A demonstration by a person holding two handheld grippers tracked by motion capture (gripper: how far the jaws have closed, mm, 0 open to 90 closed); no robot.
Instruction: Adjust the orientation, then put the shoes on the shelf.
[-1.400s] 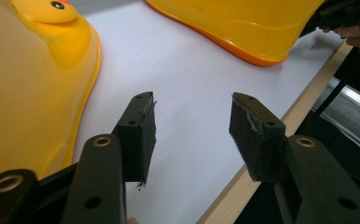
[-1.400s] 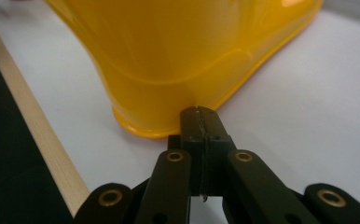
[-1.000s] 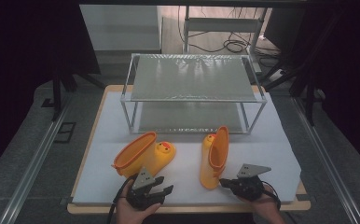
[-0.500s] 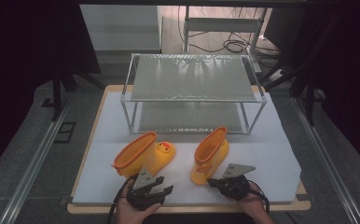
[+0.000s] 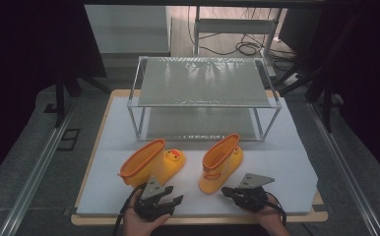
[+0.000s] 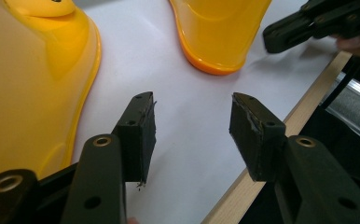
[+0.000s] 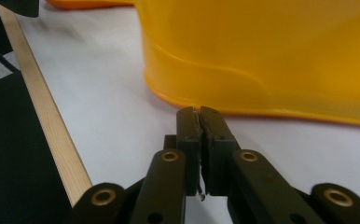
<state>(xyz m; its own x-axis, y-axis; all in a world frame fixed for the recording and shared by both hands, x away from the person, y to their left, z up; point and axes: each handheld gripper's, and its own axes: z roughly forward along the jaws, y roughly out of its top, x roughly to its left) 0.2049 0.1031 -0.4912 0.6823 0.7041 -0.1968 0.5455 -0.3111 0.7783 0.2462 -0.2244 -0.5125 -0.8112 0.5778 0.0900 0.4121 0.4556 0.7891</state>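
Observation:
Two yellow rubber boots lie on the white mat [image 5: 286, 162]. The left boot [image 5: 151, 164] has a duck face at its toe. My left gripper [image 5: 172, 194] rests just in front of it, open, with bare mat between its pads [image 6: 192, 126] and the boot [image 6: 29, 93] beside its left jaw. The right boot [image 5: 220, 164] lies ahead of my right gripper [image 5: 226, 192]. That gripper's jaws have just been opening by a hair. Its pads [image 7: 199, 114] still meet with nothing between them, tips close to the boot's sole edge [image 7: 262, 56].
A two-level metal rack [image 5: 203, 81] with glossy shelves stands at the back of the mat. The wooden board's front edge [image 5: 198, 219] runs just under both hands. Dark floor and rails flank the table.
The right boot has turned from a narrow, upright-looking pose to a broader one, leaning left. My right gripper has shifted slightly left toward it. The left gripper and left boot have stayed put.

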